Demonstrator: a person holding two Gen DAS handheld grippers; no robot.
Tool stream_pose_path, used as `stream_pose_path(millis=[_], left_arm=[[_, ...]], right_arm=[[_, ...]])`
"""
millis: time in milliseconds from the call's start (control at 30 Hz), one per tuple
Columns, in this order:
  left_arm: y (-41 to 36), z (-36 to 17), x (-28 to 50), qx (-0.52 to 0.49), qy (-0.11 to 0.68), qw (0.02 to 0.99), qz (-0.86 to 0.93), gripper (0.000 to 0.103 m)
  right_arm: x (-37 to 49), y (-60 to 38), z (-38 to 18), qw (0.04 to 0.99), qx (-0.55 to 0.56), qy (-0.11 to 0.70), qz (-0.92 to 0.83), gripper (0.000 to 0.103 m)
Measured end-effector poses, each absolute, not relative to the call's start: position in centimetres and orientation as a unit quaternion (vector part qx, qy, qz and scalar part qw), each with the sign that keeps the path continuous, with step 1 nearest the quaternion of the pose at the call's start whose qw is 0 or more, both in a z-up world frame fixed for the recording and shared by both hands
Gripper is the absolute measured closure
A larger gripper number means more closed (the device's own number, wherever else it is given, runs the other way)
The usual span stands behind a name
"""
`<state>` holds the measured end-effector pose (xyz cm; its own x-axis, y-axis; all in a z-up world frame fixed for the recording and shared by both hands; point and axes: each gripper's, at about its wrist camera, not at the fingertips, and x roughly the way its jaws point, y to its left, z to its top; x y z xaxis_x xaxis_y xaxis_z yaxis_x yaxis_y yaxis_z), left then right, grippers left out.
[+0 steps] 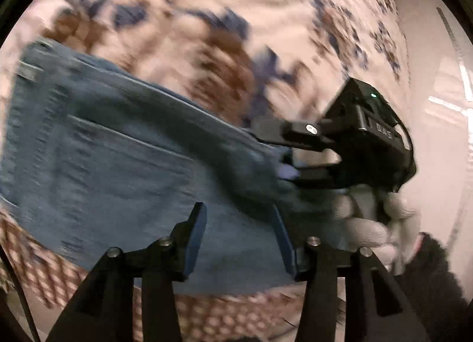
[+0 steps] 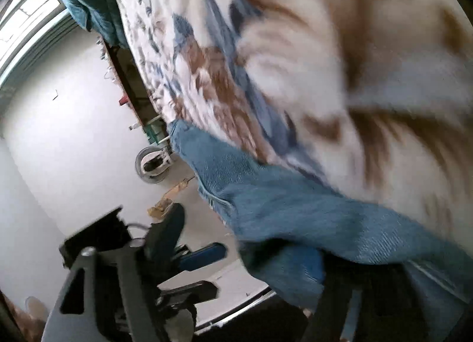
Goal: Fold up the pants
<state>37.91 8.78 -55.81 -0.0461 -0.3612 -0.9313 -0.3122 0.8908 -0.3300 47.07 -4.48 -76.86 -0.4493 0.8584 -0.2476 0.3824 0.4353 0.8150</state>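
Plainly, the left gripper (image 1: 239, 232) stands with its blue-padded fingers (image 1: 196, 238) spread apart and nothing between them, hovering just over the near edge of the pants (image 1: 118, 159). Across from it in the left wrist view, the right gripper (image 1: 283, 150) has its two black fingers pinched on the far corner of the denim, and a pale gloved hand (image 1: 369, 224) wraps its handle below. The right wrist view shows one of that gripper's own fingers (image 2: 118, 277) bare at lower left, while blue cloth covers the other, so its bite is hard to make out there. The pants (image 2: 295, 212) are blue jeans, lying partly flat on a bedspread (image 1: 207, 17) printed with brown and blue flowers on white; a seam line and stitching run along the fabric. Both views are smeared by motion blur, so fine detail in the print and the denim is lost. Beyond the bed's edge a pale floor (image 2: 59, 141) carries small objects too blurred to name.
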Motion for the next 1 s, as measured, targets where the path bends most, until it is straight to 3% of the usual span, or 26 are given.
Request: stream_pose_path(millis=[67,100,200,300,533,767,867,1000], left_arm=[[10.9,-56.7,37.9,-0.202,0.717,0.667,0.015,0.060],[11.9,-57.5,38.0,-0.186,0.716,0.672,0.036,0.060],[15.3,-60.4,37.7,-0.203,0.726,0.653,0.072,0.060],[16.2,-60.7,37.5,-0.222,0.725,0.648,0.069,0.060],[15.8,-60.7,37.7,-0.220,0.728,0.645,0.074,0.060],[16.2,-60.7,37.4,-0.204,0.732,0.646,0.070,0.060],[16.0,-60.8,37.6,-0.210,0.732,0.645,0.068,0.060],[16.2,-61.0,37.3,-0.215,0.732,0.643,0.063,0.060]], right_arm=[[47.7,-3.2,-76.1,0.358,0.358,0.785,0.358,0.027],[48.0,-3.0,-75.1,0.372,0.345,0.782,0.363,0.035],[50.1,-5.0,-72.7,0.411,0.371,0.747,0.368,0.044],[51.9,-7.3,-71.4,0.455,0.345,0.742,0.352,0.045],[51.4,-1.9,-72.8,0.376,0.236,0.796,0.411,0.044],[49.2,3.8,-76.3,0.348,0.225,0.823,0.387,0.040],[49.5,1.2,-75.3,0.370,0.236,0.815,0.379,0.081],[51.0,-3.8,-73.3,0.383,0.311,0.790,0.364,0.083]])
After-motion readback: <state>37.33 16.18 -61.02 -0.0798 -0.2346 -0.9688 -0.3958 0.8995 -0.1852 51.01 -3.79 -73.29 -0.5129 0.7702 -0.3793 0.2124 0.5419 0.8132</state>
